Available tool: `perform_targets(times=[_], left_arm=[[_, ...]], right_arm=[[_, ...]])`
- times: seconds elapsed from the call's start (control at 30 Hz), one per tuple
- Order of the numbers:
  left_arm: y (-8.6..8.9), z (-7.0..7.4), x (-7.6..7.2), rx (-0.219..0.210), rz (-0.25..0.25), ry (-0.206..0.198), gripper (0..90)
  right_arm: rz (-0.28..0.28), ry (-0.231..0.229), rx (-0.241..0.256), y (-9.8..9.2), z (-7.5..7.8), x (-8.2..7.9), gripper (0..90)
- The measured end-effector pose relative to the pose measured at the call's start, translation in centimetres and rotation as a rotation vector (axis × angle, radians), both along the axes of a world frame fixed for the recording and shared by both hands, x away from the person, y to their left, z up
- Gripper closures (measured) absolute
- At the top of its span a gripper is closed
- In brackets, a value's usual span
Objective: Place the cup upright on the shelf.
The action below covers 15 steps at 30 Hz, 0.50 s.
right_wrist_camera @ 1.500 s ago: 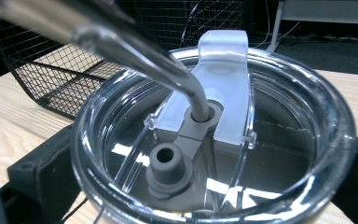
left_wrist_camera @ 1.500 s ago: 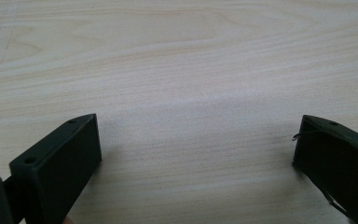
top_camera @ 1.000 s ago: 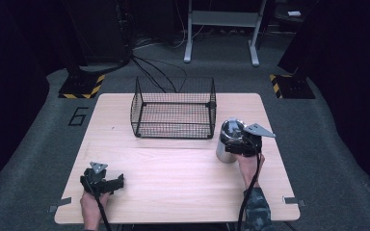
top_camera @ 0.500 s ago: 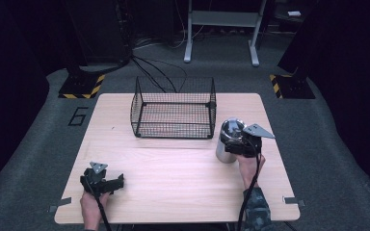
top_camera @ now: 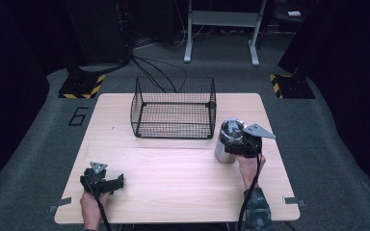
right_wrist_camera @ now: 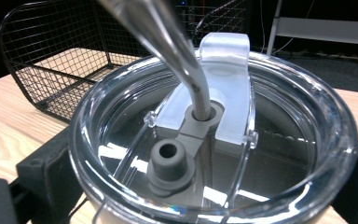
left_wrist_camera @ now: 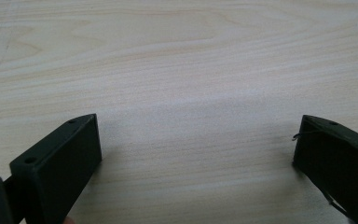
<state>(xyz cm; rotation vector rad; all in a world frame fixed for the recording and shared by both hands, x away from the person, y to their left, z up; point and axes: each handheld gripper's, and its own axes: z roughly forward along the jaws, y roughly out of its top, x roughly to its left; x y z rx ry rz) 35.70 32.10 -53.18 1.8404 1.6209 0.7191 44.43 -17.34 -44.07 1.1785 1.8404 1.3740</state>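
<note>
A steel tumbler (top_camera: pixel 225 135) with a clear lid (right_wrist_camera: pixel 214 154) and a bent metal straw (right_wrist_camera: pixel 168 42) stands upright at the table's right side, just right of the wire basket (top_camera: pixel 173 108). My right gripper (top_camera: pixel 235 144) is shut on it. In the right gripper view its black jaws press the tumbler's two sides just under the lid, around my right gripper (right_wrist_camera: pixel 205 186). At the front left corner my left gripper (top_camera: pixel 118 182) rests low over the wood. In its own view my left gripper (left_wrist_camera: pixel 196 154) is open, with bare table between the jaws.
The black wire basket (right_wrist_camera: pixel 60 56) sits empty at the back middle of the light wooden table (top_camera: pixel 183 173). Dark floor with cables and a metal stand lies beyond the far edge.
</note>
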Motion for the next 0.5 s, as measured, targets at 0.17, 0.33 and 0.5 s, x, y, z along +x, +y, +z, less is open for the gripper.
perform_targets(times=[0.17, 0.33, 0.5], left_arm=[[0.0, 0.0, 0.0, 0.0, 0.0, 0.0, 0.6], [0.0, 0.0, 0.0, 0.0, 0.0, 0.0, 0.6], [0.0, 0.0, 0.0, 0.0, 0.0, 0.0, 0.6]], right_arm=[[0.019, -0.014, -0.005, 0.2, 0.6, -0.4, 2.5], [0.034, -0.015, -0.009, 0.5, 1.0, -0.6, 2.5], [0.045, -0.018, -0.016, 0.8, 1.2, -0.8, 2.5]])
